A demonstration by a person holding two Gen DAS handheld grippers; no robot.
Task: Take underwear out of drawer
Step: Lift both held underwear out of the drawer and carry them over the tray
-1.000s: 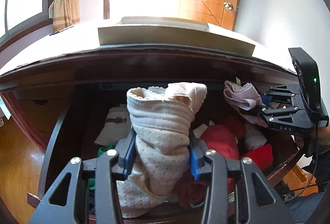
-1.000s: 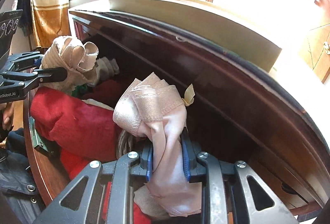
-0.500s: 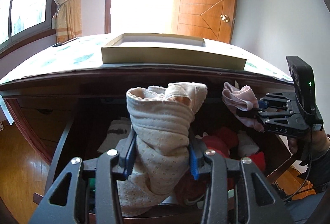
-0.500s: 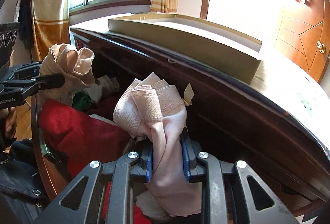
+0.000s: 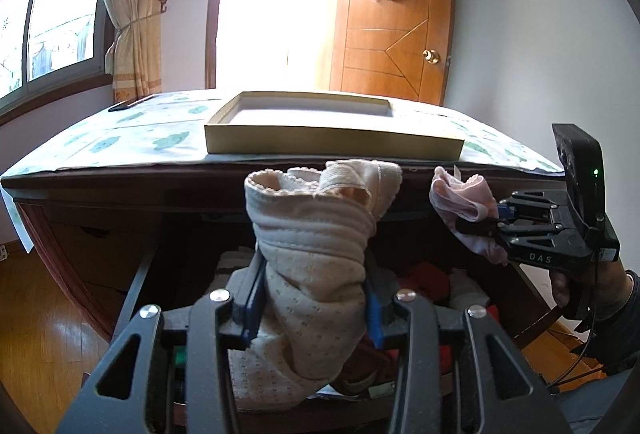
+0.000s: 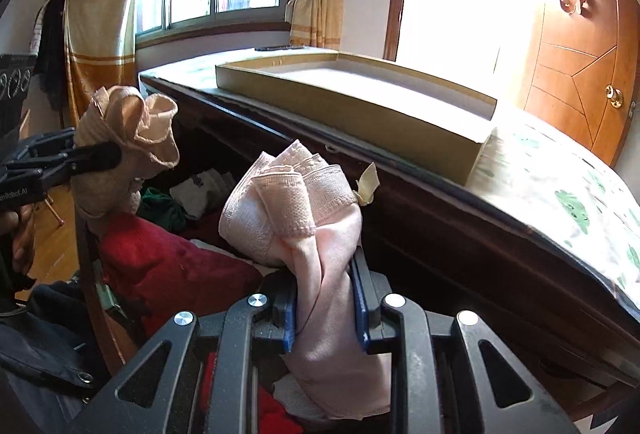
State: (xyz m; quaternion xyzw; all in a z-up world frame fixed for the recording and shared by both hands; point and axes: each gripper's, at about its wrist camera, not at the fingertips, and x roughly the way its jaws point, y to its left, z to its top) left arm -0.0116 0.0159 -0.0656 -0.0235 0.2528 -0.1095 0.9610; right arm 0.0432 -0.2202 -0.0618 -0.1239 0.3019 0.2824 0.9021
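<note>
A dark wooden dresser [image 5: 100,190] stands with its drawer [image 5: 136,286] pulled open, holding red [image 6: 168,266], white [image 6: 200,190] and green clothes [image 6: 164,208]. On top, over a leaf-print cloth [image 5: 132,138], sits a shallow cardboard tray [image 5: 332,146]. The left gripper [image 5: 312,302] pinches a cream knitted pair of underwear [image 5: 316,246]; the right gripper [image 6: 324,306] is clamped on a pink lace-edged pair [image 6: 296,206]. Both bundles hang above the drawer, just before the dresser's top edge. Compared with a second ago, both have risen, and the tray's inside now shows.
</note>
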